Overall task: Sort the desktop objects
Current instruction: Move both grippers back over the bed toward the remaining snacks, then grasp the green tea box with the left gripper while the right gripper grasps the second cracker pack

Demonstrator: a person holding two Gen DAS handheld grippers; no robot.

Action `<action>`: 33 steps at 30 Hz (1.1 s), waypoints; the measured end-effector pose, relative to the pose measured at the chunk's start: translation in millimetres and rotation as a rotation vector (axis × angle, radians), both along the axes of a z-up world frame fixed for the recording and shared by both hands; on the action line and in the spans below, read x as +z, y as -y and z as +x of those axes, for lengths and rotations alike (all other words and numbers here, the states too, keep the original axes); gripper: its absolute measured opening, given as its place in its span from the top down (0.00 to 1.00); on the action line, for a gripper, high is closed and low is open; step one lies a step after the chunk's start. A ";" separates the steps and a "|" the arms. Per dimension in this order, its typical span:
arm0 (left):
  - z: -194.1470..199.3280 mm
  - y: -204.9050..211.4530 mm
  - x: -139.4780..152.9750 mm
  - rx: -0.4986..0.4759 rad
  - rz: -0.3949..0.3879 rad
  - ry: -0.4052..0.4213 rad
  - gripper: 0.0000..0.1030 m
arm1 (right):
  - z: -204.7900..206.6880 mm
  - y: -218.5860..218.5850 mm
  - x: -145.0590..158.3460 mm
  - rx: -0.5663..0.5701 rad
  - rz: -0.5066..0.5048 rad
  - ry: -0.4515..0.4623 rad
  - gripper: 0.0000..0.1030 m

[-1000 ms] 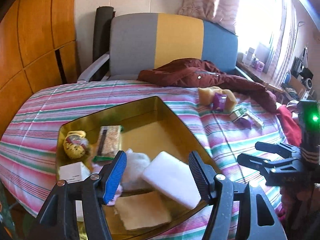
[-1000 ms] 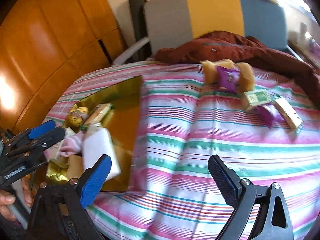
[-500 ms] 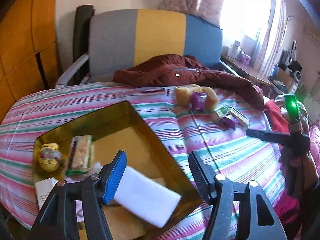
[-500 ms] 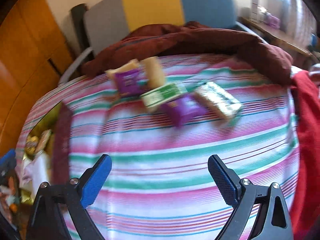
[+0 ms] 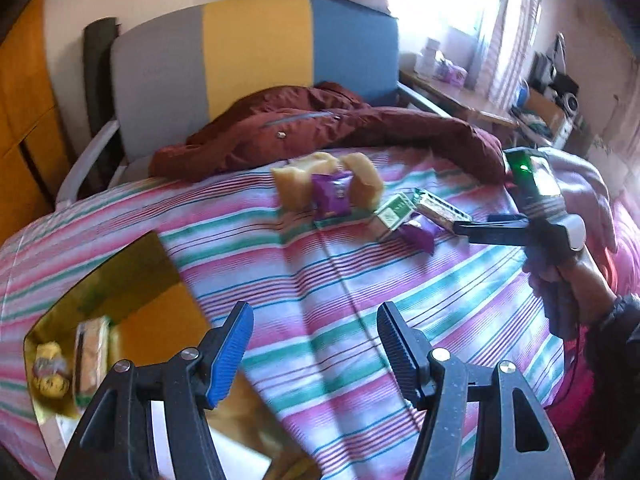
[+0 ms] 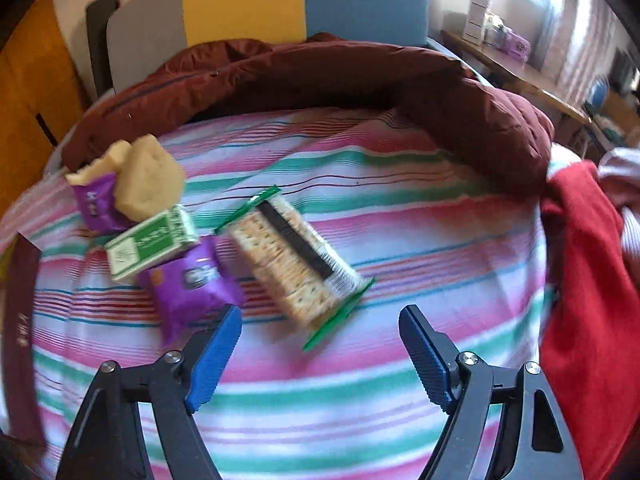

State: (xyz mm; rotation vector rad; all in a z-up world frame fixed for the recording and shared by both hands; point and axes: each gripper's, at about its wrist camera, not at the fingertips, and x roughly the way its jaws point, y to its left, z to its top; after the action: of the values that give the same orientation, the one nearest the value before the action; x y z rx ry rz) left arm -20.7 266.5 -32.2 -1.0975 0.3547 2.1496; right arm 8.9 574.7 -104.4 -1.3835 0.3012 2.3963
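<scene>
Right wrist view: right gripper (image 6: 320,354) is now hanging over the snacks instead of the gold tray (image 5: 132,280), jaws closing, nothing between them | long clear cracker pack with green ends (image 6: 294,268) is lying just ahead on the striped cloth (image 6: 420,240) | left gripper (image 5: 314,354) is staying wide, empty, sliding off the tray | likely next pick: crackers.

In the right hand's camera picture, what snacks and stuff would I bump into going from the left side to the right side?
Purple packet under the yellow sponges → green and white box → bigger purple packet → cracker pack → red cloth at the right edge.
</scene>
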 end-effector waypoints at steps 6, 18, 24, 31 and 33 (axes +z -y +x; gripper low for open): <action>-9.3 -47.5 -4.9 -0.077 -0.014 0.019 0.37 | -21.5 -6.6 -16.7 0.096 0.041 0.031 0.21; -42.3 -129.6 -42.3 -0.191 -0.087 0.019 0.37 | -29.1 -4.9 -19.4 0.212 -0.006 0.059 0.48; -51.3 -156.1 -61.0 -0.262 -0.096 0.007 0.37 | -23.2 -3.7 -16.2 0.222 -0.012 0.113 0.53; -66.2 -176.4 -80.6 -0.284 -0.108 0.028 0.39 | -17.3 -5.6 -14.4 0.218 -0.033 0.116 0.53; -73.2 -180.5 -88.1 -0.272 -0.108 0.057 0.44 | -15.7 -5.6 -13.9 0.216 -0.034 0.114 0.53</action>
State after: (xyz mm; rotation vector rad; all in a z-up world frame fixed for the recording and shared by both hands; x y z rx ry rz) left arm -93.9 447.0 -120.4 -1.0992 0.5657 1.8738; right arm -6.8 580.3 -118.3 -1.6362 0.1701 2.4787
